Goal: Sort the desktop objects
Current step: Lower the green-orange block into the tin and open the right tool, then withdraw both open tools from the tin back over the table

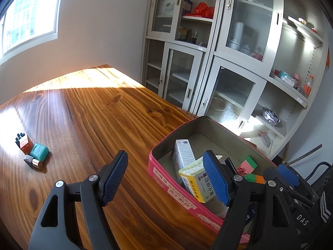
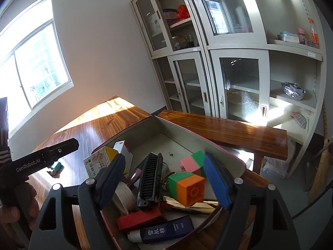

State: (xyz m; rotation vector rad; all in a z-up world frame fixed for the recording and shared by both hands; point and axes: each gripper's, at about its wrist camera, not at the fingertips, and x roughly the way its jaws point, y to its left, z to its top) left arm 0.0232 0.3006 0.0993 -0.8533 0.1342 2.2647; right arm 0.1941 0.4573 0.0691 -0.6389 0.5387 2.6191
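Desktop objects fill a pink tin (image 1: pixel 172 179) standing at the desk's right edge — medicine boxes (image 1: pixel 195 179) leaning at its left wall, a black folding comb (image 2: pixel 150 179), pink-and-green blocks (image 2: pixel 192 162), a green-and-orange block (image 2: pixel 188 187), a red piece (image 2: pixel 138 218) and a dark blue tube (image 2: pixel 166 231) crowded toward its near end. Right gripper (image 2: pixel 166 181) hangs over the tin's near end, jaws wide and holding nothing, the green-and-orange block lying between the pads without being pressed. Left gripper (image 1: pixel 166 179) hovers over the tin's left wall and the bare desk (image 1: pixel 93 114) beside it, jaws likewise wide and empty. Well apart, near the desk's left edge, a small cluster remains — a teal box (image 1: pixel 39 151), an orange-red block (image 1: pixel 26 144) topped by a dark piece, and a small silver-and-grey item (image 1: pixel 34 162), all touching or just beside one another. Sunlight falls across the desk's far corner, below a window (image 1: pixel 27 16). Grey glass-door cabinets (image 1: pixel 208 41) line the wall behind, and a wooden bench (image 2: pixel 229 129) stands between them and the desk.
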